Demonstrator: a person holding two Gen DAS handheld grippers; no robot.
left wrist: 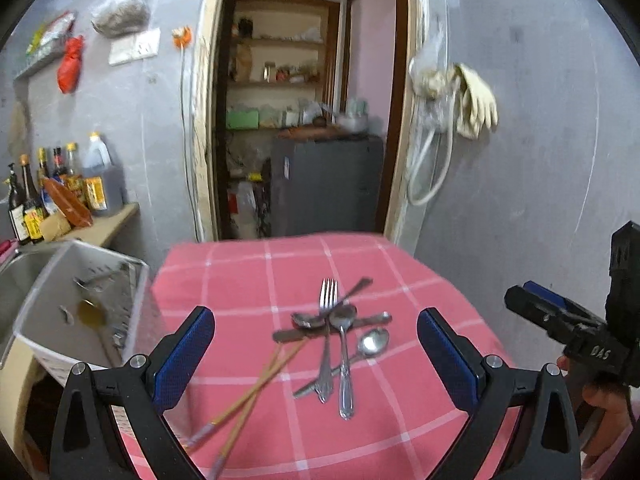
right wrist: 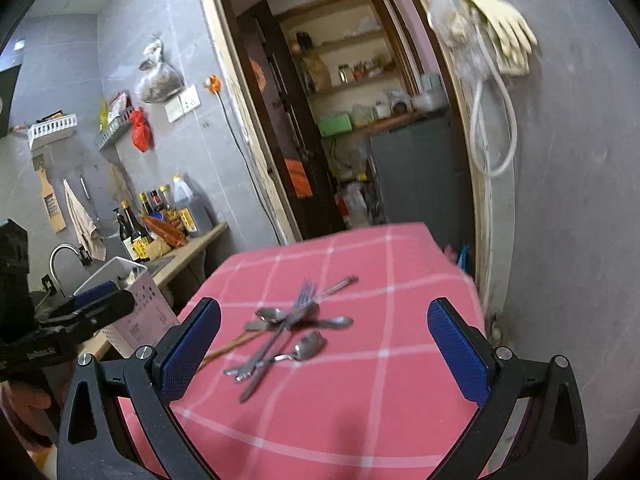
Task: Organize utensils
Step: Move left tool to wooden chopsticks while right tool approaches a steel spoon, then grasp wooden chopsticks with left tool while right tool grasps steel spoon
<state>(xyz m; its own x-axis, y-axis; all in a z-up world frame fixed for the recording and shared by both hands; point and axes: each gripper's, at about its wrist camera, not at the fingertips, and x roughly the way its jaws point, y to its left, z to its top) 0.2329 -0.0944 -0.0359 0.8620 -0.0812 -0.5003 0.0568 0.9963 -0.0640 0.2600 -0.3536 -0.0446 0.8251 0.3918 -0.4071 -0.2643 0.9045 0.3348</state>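
A pile of metal utensils lies crossed on the pink checked tablecloth (left wrist: 400, 420): a fork (left wrist: 328, 296), a large spoon (left wrist: 343, 316), a small spoon (left wrist: 375, 340), a knife (left wrist: 288, 335) and a pair of wooden chopsticks (left wrist: 260, 388). My left gripper (left wrist: 316, 360) hovers open above the pile's near side, holding nothing. From the right wrist view the same pile (right wrist: 288, 328) sits ahead of my right gripper (right wrist: 324, 356), also open and empty. Each gripper shows in the other's view: right gripper (left wrist: 520, 292), left gripper (right wrist: 116, 298).
A white perforated basket (left wrist: 52, 300) (right wrist: 136, 308) stands left of the table beside a sink, with blurred items inside. Sauce bottles (left wrist: 60, 188) line the counter behind. An open doorway (left wrist: 304, 120) lies beyond the table's far edge; gloves and a hose (left wrist: 476, 100) hang on the right wall.
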